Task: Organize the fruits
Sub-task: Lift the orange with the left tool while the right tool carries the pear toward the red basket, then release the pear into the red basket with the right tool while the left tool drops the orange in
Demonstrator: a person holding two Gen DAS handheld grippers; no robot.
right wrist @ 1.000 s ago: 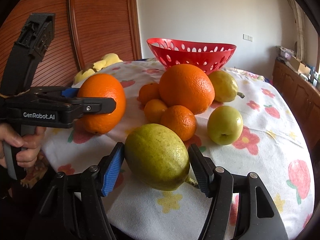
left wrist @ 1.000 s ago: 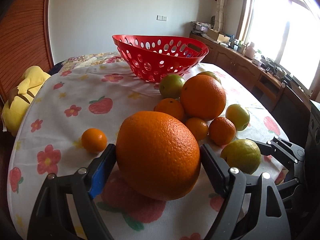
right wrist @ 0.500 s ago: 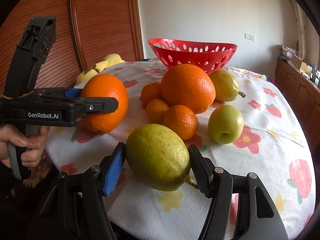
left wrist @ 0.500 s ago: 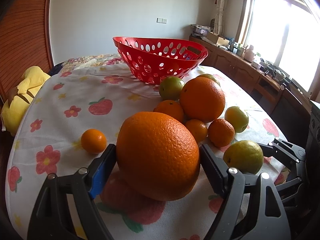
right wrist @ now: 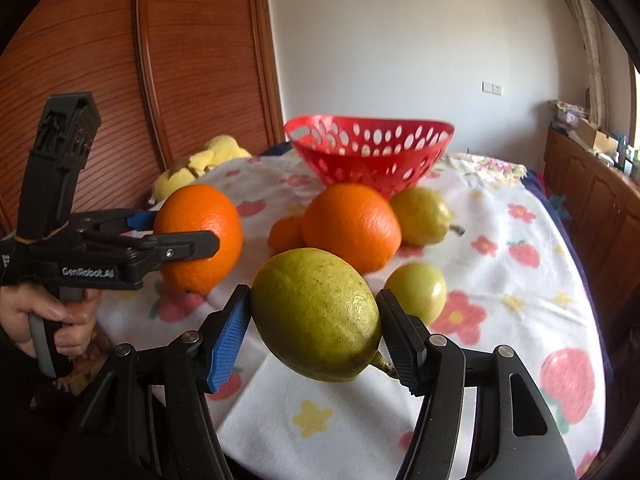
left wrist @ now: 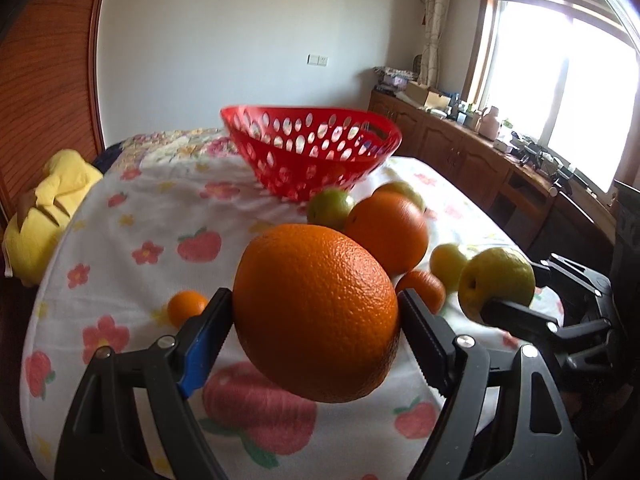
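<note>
The left gripper [left wrist: 316, 316] is clamped on a large orange [left wrist: 316, 312], one pad on each flank, so the fruit hangs clear of the tablecloth [left wrist: 160, 216] and can be carried. The right gripper [right wrist: 314, 316] grips a yellow-green lemon [right wrist: 316, 312] the same way, across its short axis, the stem end pointing down and toward the camera. Both fruits are held side by side above the near edge of the table; each appears in the other camera's view as well. The likely purpose is transfer to the red basket [left wrist: 312, 152], which stands at the far end of the table beyond the loose fruit and appears empty through its wall holes

The orange is round, deep in colour, with a pebbled skin. The lemon is oval and dull, speckled with dark dots. Remaining on the cloth: a second large orange [right wrist: 352, 228], several small oranges and green-yellow fruits, grouped just in front of the basket
</note>
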